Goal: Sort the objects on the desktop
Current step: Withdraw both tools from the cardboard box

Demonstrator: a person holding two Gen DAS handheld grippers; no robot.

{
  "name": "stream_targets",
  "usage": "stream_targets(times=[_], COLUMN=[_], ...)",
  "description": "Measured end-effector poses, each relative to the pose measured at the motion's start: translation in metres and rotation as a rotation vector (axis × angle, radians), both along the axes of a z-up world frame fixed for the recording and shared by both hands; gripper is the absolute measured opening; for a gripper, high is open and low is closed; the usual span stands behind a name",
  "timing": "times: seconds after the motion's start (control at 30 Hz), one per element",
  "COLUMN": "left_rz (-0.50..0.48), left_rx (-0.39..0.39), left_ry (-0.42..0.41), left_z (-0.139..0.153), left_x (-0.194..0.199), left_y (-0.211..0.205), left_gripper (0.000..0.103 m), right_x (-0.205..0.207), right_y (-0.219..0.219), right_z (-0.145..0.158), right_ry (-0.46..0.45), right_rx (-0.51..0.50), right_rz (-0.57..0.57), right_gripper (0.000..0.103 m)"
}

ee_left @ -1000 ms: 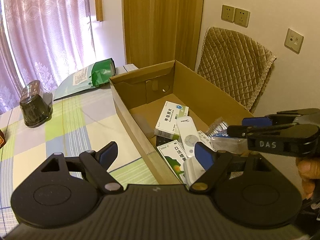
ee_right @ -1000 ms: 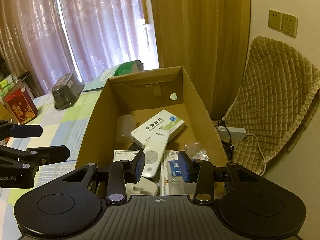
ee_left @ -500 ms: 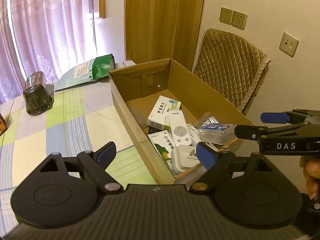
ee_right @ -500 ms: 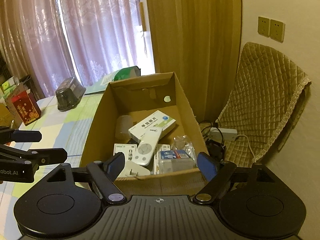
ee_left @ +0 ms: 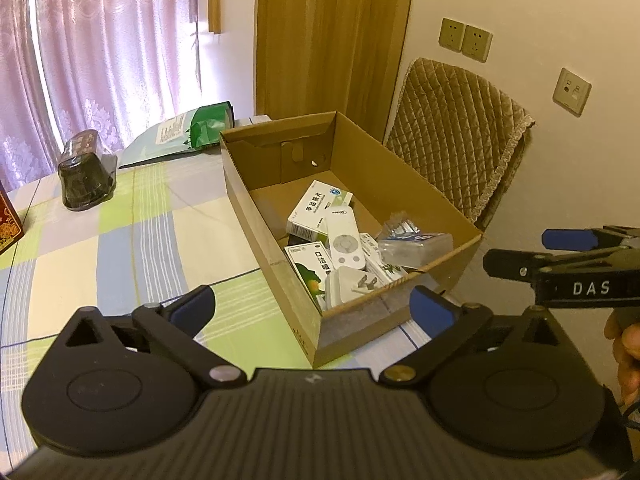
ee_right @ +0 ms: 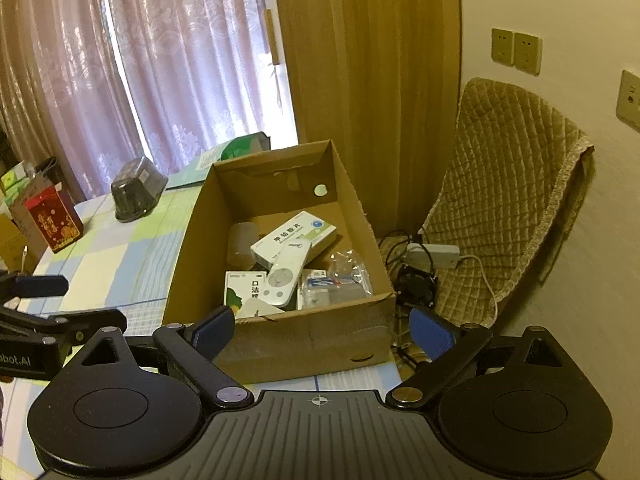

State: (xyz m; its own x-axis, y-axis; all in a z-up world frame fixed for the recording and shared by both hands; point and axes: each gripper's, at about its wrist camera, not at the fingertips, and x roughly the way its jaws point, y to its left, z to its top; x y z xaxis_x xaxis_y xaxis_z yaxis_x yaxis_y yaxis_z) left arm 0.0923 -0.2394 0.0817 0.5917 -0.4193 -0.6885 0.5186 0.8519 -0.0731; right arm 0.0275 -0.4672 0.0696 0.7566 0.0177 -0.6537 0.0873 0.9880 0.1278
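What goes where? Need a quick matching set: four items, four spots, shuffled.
Items:
1. white remote
2. red gift box
3. dark plastic container
4. green bag

Spots:
A. table's far edge, by the curtain
B. in the cardboard box
C. table, far left edge
D. table, between red box and green bag

Pairs: 1-B, 2-C, 3-D, 4-A
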Motion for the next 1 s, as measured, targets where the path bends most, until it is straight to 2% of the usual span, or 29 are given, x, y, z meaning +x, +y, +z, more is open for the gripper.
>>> stream_targets(times=[0.37, 0.4, 0.43, 1.0], left_rz=[0.042, 0.045, 0.048, 0.075], left_rx=[-0.019, -0.018, -0.019, -0.024], left_ry=[0.014, 0.014, 0.016, 0.027], left_z=[0.005, 0.006, 0.006, 0.014], left_x=[-0.015, -0.016, -0.017, -0.024], left_y=[0.007, 0.008, 0.008, 0.011], left_gripper=[0.102, 0.102, 0.102, 0.102], right_x=[-0.014, -0.015, -0.016, -0.029], right_y=[0.004, 0.004, 0.005, 0.01], right_z=[0.014, 0.015, 0.015, 0.027], right_ry=[-0.008, -0.009, -0.011, -0.031], right_rx=[0.002, 0.001, -0.002, -0.012], right_rz=[0.017, 0.016, 0.012, 0.003], right_gripper=[0.096, 0.097, 0.103, 0.103])
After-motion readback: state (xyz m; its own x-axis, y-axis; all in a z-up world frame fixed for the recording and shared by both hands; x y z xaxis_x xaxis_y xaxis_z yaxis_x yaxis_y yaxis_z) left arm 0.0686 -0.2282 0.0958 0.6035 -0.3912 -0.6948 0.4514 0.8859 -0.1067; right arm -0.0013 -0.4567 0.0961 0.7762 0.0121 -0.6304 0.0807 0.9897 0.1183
